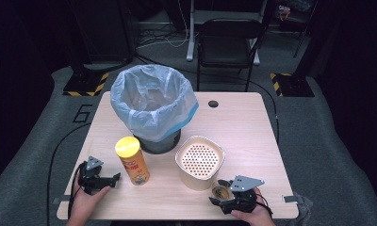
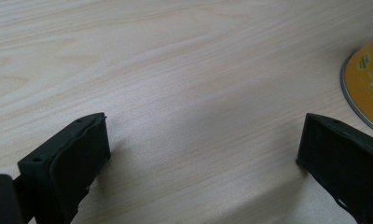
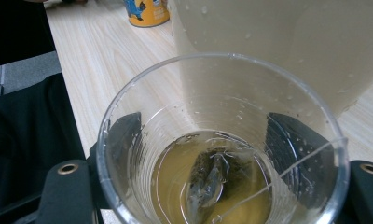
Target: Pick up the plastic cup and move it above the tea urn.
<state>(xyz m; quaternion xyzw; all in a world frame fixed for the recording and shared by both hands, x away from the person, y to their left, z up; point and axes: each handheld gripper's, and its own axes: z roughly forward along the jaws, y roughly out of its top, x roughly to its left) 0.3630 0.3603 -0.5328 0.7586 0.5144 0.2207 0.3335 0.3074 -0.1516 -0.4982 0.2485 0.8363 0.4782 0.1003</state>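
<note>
On the pale wooden worktop [image 1: 252,127] the right claw [image 1: 223,194] sits at the near edge, its two black jaws pressed against either side of a clear plastic cup [image 3: 222,144]. In the right gripper view the cup holds a shallow pool of yellowish tea with a dark tea bag [image 3: 212,177] lying in it (its string runs up to the rim at the right). Just behind the cup stands a cream container [image 1: 199,162] with a perforated insert; the cup is close against its wall, though whether they touch I cannot tell.

The left claw [image 1: 115,179] rests low over the worktop at the near left, jaws spread wide with bare wood between them. Just to its right stands a tall can with a yellow lid [image 1: 132,160], upright. Behind the can and the cream container, a dark bin lined with a pale blue bag [image 1: 153,101] stands toward the far side
</note>
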